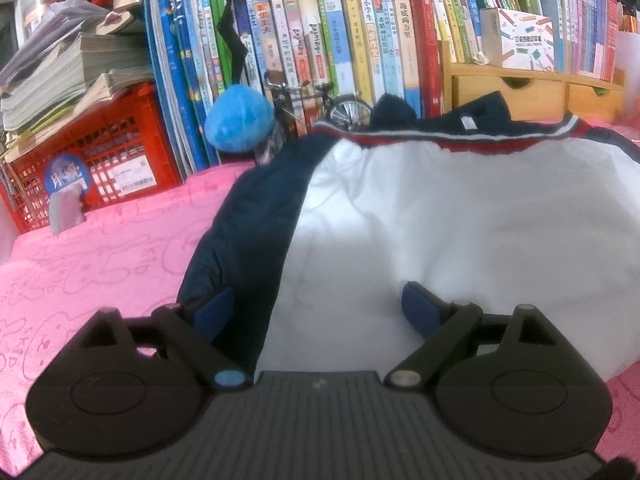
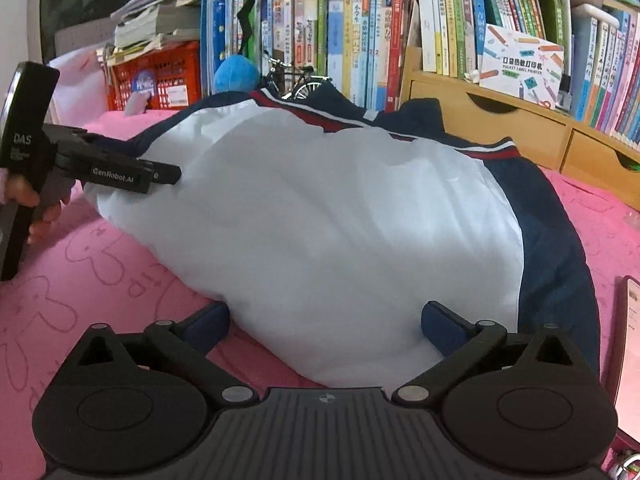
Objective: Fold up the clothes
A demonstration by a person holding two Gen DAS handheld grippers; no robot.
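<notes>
Two grippers, left gripper (image 1: 316, 308) and right gripper (image 2: 326, 320), gaping empty over jacket (image 2: 320, 208), books (image 1: 360, 40) behind, red crate (image 1: 104, 160) left

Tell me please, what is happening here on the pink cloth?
A person is folding a jacket with a handheld gripper in each hand. The jacket, white with navy sleeves and red-white trim, lies on the pink cloth before a row of books. Both the left gripper and the right gripper are open at its near edge, one at each side, and hold nothing.
</notes>
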